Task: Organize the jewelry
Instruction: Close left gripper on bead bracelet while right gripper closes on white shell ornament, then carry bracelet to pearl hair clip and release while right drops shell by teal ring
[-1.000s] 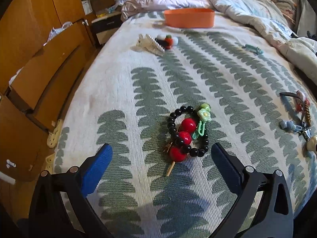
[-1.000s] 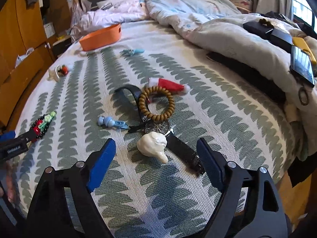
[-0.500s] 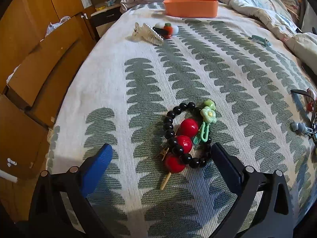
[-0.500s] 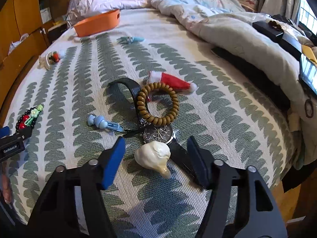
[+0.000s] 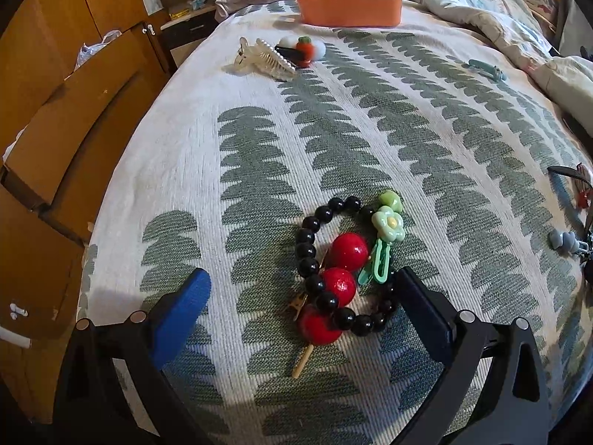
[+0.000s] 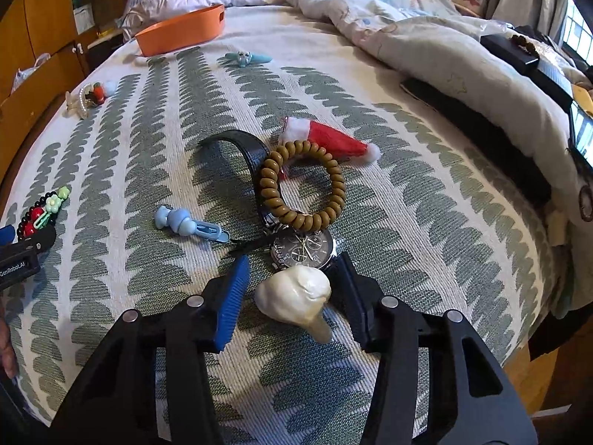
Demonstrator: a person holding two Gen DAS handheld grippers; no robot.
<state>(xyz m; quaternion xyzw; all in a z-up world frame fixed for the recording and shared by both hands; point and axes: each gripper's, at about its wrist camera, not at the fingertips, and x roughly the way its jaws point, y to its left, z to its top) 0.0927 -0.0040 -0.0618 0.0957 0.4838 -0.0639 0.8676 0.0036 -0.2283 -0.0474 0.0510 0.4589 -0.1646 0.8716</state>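
The right gripper's (image 6: 291, 293) fingers (image 6: 229, 296) stand part open, one on each side of a white shell-like piece (image 6: 296, 300) at lower centre of the right view — close to it, but gripping nothing yet. The left gripper's (image 5: 300, 307) fingers (image 5: 185, 307) are spread wide and empty around a small heap at lower centre of the left view: a black bead bracelet (image 5: 315, 259), a stick of red balls (image 5: 335, 289) lying through it, and a green flower clip (image 5: 383, 244) across its right side.

The step in hand looks like a double pick, and the orange tray (image 5: 350, 7) at the top of the frame is the likely goal.

For the right side, I would close on the broad upper body of the piece, not the narrow tip, which looks likely to slip out. The watch (image 6: 302, 248) sits just beyond it, possibly touching, so keep the fingers low and short of the watch face.

The left side is harder — three things overlap. A wide squeeze may gather all of them or scatter the clip. Better to centre on the red balls and the beads beside them, press lightly into the bedspread (image 5: 259, 141), then lift slowly and check what comes along.
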